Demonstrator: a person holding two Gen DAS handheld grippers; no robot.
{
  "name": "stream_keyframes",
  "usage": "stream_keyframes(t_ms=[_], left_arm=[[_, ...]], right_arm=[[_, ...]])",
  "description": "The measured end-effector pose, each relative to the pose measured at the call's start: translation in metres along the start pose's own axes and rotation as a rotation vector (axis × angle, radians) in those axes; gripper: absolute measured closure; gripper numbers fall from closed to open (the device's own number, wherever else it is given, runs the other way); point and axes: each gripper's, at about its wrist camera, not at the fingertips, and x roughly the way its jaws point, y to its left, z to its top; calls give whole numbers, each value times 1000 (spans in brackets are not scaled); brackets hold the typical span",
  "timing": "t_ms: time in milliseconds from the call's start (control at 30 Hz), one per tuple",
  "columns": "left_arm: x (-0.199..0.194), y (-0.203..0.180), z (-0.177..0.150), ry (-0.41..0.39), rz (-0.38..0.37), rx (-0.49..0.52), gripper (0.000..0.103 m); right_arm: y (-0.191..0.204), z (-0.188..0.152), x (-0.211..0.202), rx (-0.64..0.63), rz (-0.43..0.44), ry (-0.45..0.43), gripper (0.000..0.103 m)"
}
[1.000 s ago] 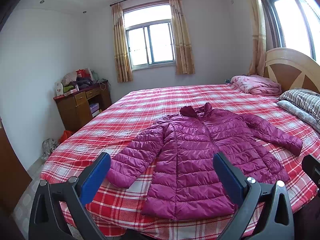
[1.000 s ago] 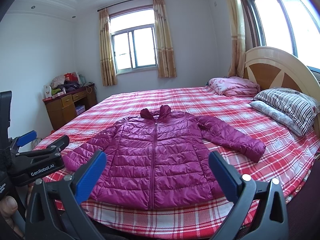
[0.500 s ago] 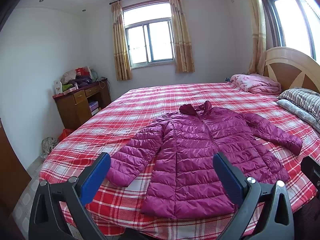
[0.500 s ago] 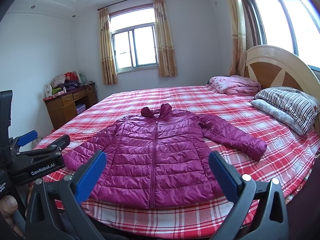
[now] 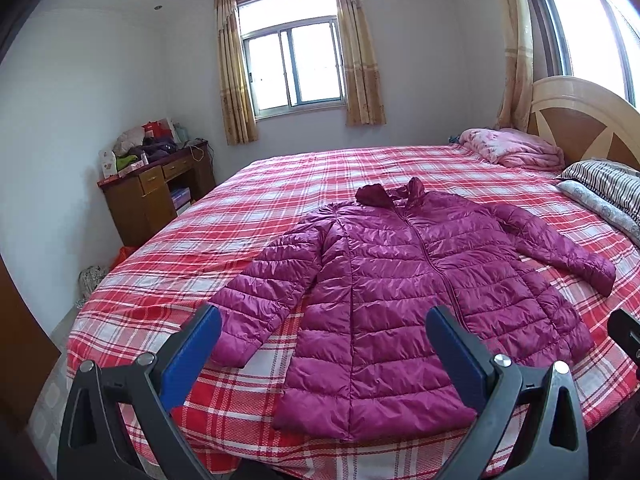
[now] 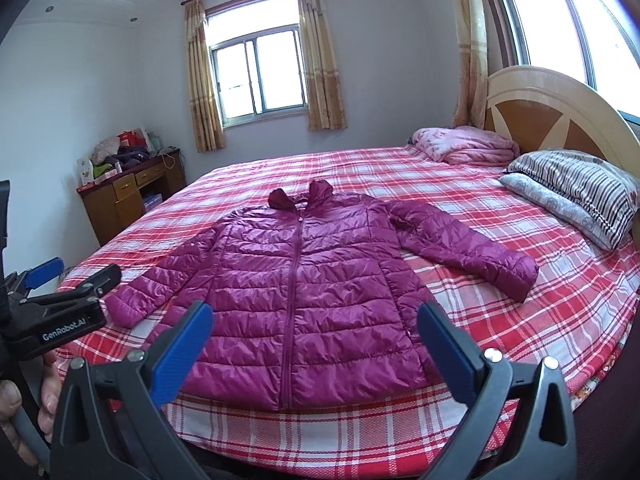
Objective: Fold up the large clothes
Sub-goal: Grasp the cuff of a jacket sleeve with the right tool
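Right wrist view — both grippers (left gripper (image 6: 60, 280), right gripper (image 6: 316, 340)) spread wide, level above jacket (image 6: 304, 280).

glossy quilted jacket (image 6: 304, 280); matt checked cloth bedsheet (image 6: 500, 216); wooden headboard (image 6: 560, 120).

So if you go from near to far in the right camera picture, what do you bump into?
Right gripper → purple jacket on the checked bed → bare checked cover → window with curtains on the far wall.
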Motion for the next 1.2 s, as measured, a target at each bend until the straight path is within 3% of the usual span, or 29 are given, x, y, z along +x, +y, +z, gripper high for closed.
stream_keyframes(t_ms=[267, 400, 733, 867, 933, 1200], left_arm=[[90, 1, -4, 97, 18, 3, 1], [138, 3, -2, 132, 63, 7, 1], [231, 4, 11, 186, 110, -22, 1], [257, 3, 13, 210, 139, -22, 1], [267, 6, 13, 225, 147, -30, 1], [282, 8, 8, 263, 149, -36, 1]], right_arm=[[-88, -3, 68, 159, -153, 113, 0], [-137, 4, 93, 246, -225, 144, 1], [-277, 15, 154, 530, -386, 227, 20], [-310, 17, 173, 557, -410, 261, 35], [-317, 16, 183, 554, -402, 286, 38], [-320, 17, 194, 492, -327, 302, 78]])
